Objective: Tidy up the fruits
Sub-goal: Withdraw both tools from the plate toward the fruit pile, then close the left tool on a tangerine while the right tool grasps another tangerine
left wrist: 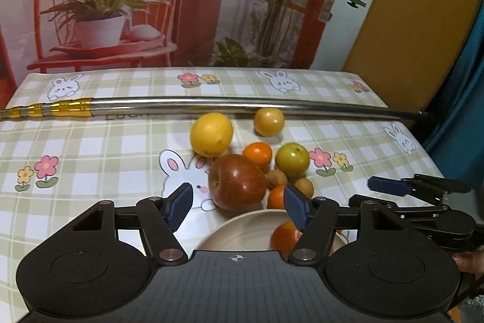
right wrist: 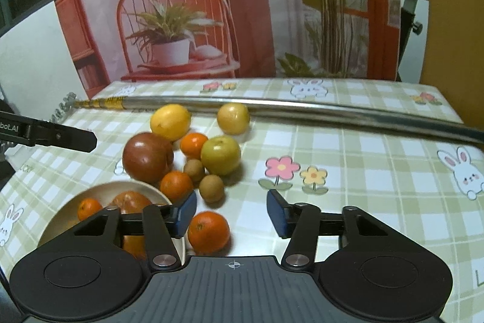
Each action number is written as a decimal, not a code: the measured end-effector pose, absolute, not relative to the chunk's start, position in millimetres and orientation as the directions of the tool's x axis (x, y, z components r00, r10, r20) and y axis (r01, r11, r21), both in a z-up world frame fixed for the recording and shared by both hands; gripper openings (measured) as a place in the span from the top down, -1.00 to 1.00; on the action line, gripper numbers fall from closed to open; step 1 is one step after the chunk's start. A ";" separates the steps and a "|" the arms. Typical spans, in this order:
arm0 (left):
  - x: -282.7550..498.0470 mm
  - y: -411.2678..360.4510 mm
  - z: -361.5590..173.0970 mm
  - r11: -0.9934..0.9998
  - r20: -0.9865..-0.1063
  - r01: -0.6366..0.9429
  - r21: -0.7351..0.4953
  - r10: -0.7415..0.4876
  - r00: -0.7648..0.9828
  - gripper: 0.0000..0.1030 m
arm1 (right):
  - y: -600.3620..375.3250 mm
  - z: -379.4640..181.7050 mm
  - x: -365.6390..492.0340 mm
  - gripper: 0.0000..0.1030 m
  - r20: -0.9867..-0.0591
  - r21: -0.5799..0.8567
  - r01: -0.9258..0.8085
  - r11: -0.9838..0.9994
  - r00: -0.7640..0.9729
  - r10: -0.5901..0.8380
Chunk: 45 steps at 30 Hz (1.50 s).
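Nearest the front edge of the table, covered in a green-and-white checked cloth with rabbits and flowers [right wrist: 363, 171], sits a round beige bowl [right wrist: 60, 217] holding a small orange mandarin [right wrist: 89, 208] and a larger red-orange fruit [right wrist: 131, 202], partly hidden by gripper linkage. The left gripper [left wrist: 239, 206] hovers above the bowl's far rim with its blue-padded jaws spread wide and nothing between them. The right gripper [right wrist: 231, 212] hangs just to the right of the bowl, jaws likewise spread and holding nothing; a loose orange mandarin on the cloth [right wrist: 208, 231] lies beside the bowl, just inside its left pad, though whether they touch cannot be told. Behind the bowl the remaining fruit clusters toward the middle of the table: a big dark red apple [left wrist: 237, 182] touching the bowl's far rim, another orange mandarin [right wrist: 176, 186] beside it, and two small brown round fruits [right wrist: 211, 188] close together. Farther back are a fourth orange mandarin [left wrist: 257, 154] and a green-yellow round fruit [left wrist: 292, 159], then a large yellow lemon-like fruit [left wrist: 211, 134] and a smaller yellow round fruit [left wrist: 268, 121]. That last one lies against a long silver metal pole with a gold-banded end [left wrist: 211, 104], which stretches across the table near its far edge. Beyond stands a printed backdrop of a red chair and potted plants [left wrist: 106, 5].
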State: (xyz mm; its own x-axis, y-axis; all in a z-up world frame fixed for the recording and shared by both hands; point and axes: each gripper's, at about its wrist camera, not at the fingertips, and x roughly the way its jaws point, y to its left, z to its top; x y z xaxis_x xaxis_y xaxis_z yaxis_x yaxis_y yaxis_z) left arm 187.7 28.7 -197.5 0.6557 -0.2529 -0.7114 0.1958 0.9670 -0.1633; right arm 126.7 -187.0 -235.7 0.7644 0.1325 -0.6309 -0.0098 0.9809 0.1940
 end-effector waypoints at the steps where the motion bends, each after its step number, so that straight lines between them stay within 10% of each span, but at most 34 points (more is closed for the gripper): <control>1: 187.3 27.6 -199.1 0.966 -0.713 0.199 -0.165 -0.256 0.652 -0.30 | -187.0 -237.4 126.5 0.14 -0.636 0.194 -0.010 0.981 0.761 0.133; 22: 191.9 21.4 -211.0 0.958 -0.735 0.213 -0.194 -0.285 0.615 -0.17 | -194.4 -267.5 141.6 0.41 -0.651 0.408 -0.003 0.913 0.700 0.293; 45: 263.7 -69.6 -230.3 0.855 -0.875 0.518 0.013 -0.241 0.419 0.27 | -217.3 -258.9 127.2 0.50 -0.669 0.217 0.064 0.974 0.736 0.101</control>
